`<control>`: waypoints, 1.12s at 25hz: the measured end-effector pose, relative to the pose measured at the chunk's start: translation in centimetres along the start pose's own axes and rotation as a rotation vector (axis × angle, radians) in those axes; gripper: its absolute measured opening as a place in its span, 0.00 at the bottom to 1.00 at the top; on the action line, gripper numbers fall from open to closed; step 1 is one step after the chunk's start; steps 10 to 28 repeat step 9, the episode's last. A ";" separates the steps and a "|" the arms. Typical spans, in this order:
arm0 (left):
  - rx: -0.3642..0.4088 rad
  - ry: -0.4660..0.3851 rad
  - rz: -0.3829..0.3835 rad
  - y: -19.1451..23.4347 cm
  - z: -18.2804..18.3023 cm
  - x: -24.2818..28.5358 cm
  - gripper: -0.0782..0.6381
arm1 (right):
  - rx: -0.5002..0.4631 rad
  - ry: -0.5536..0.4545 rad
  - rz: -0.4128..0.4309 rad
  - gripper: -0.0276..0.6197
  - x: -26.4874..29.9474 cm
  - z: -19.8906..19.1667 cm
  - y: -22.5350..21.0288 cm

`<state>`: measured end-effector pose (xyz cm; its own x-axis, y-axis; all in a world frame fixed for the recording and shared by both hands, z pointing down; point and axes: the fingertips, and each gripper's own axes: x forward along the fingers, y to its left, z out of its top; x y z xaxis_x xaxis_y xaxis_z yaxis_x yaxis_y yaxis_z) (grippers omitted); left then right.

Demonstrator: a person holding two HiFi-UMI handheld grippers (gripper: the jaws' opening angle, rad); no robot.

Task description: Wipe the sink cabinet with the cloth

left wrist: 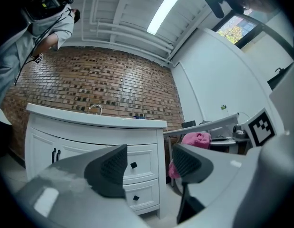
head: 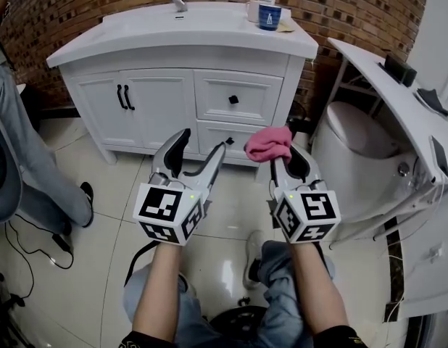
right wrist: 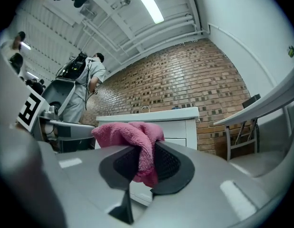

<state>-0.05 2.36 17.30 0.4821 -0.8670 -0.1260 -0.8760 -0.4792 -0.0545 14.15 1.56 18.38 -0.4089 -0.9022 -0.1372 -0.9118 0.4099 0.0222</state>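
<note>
Head view: my right gripper (head: 289,162) clamps the pink terry cloth (head: 268,144), my left gripper (head: 206,141) gapes empty, before the white sink cabinet (head: 159,96); a person (head: 25,162) stands far left. Only gripper views show the ceiling strip lamp (left wrist: 167,7).

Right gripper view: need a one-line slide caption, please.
Right gripper clamps a pink cloth between its jaws, facing the white sink cabinet against a brick wall.

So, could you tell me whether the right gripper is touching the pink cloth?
Touching. The right gripper view shows the right gripper shut on the pink cloth, pinching it.
</note>
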 end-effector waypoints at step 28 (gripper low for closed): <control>0.036 0.018 0.032 -2.6 -0.4 -2.7 0.53 | 0.005 -0.007 0.011 0.12 -3.0 0.5 -0.6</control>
